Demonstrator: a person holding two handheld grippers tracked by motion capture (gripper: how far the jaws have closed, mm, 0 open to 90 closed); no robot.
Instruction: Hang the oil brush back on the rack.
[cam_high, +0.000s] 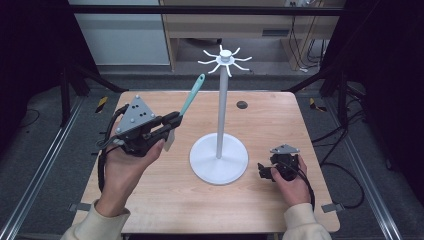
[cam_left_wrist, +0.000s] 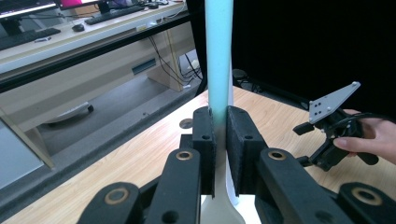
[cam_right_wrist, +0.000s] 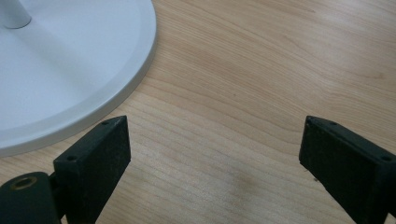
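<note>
2 hand-held grippers work over a pale wooden table (cam_high: 165, 210) as we look down from the high view. At left, the left gripper (cam_high: 172, 120) is raised off the wood and has its black jaws clamped on a teal-handled spatula (cam_high: 191, 98). The teal handle slants up and away toward the back of the table, while the pale blade hangs just below the jaws. In the left gripper view we see the handle (cam_left_wrist: 219, 56) rise straight up between the 2 pads (cam_left_wrist: 205, 140), both pressed against it, with the white end of the tool at the bottom edge.

At centre stands a white hook stand (cam_high: 220, 100) — a round base (cam_high: 218, 162) flat on the table, a thin pole, and a crown of small curved hooks (cam_high: 225, 61) at the top. The spatula is left of the pole, apart from it, its tip lower than the hooks.

At right, the right gripper (cam_high: 263, 171) lies low at the table, just beside the base's right rim, held by the person's right hand (cam_high: 292, 185). In the right gripper view its jaws stand wide apart over bare wood — nothing between them — with the base's edge (cam_right_wrist: 135, 79) at upper left.
</note>
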